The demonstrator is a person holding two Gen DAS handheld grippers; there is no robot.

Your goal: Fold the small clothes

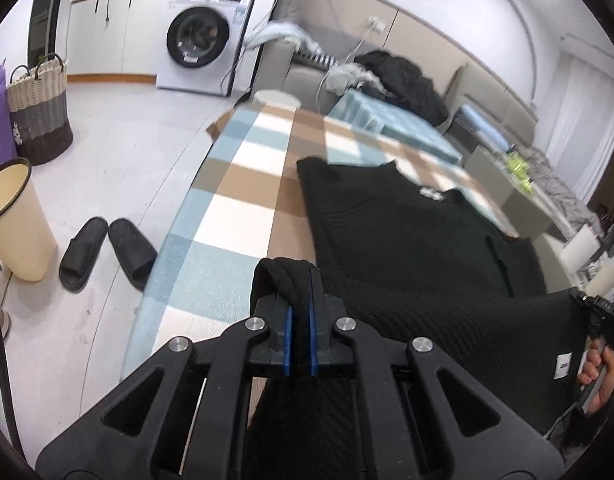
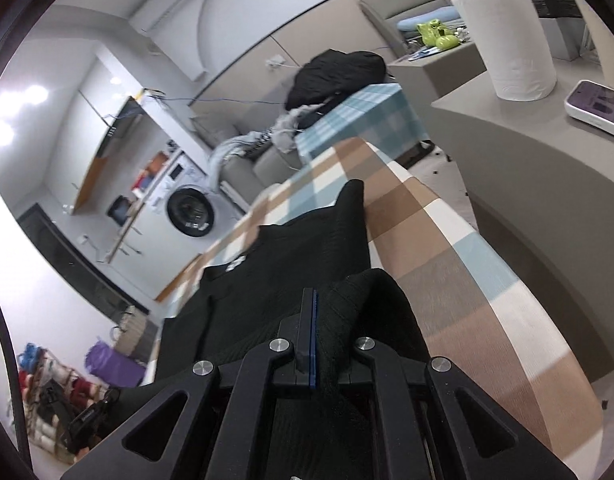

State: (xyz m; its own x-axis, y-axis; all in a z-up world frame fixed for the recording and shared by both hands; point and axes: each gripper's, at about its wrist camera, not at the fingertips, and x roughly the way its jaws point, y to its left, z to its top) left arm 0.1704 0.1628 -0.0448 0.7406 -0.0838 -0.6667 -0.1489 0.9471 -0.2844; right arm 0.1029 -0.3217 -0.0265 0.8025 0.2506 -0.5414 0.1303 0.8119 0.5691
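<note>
A black knitted garment (image 1: 407, 240) lies spread on the checked cloth of the table (image 1: 235, 216), a small white label near its neckline. My left gripper (image 1: 301, 284) is shut on a bunched near corner of it, with fabric pinched between the blue pads. In the right wrist view the same black knitted garment (image 2: 299, 264) runs away from me. My right gripper (image 2: 331, 300) is shut on another near corner, and a fold of knit hides its right finger. The lifted near hem hangs between the two grippers. A hand (image 1: 599, 376) holds the right gripper at the left view's edge.
On the floor to the left are black slippers (image 1: 107, 252), a cream bin (image 1: 15, 224) and a woven basket (image 1: 39, 112); a washing machine (image 1: 203, 44) stands behind. A sofa with a dark clothes pile (image 1: 403, 80) lies beyond the table. A paper roll (image 2: 507, 36) and a phone (image 2: 599, 108) rest on the grey counter at right.
</note>
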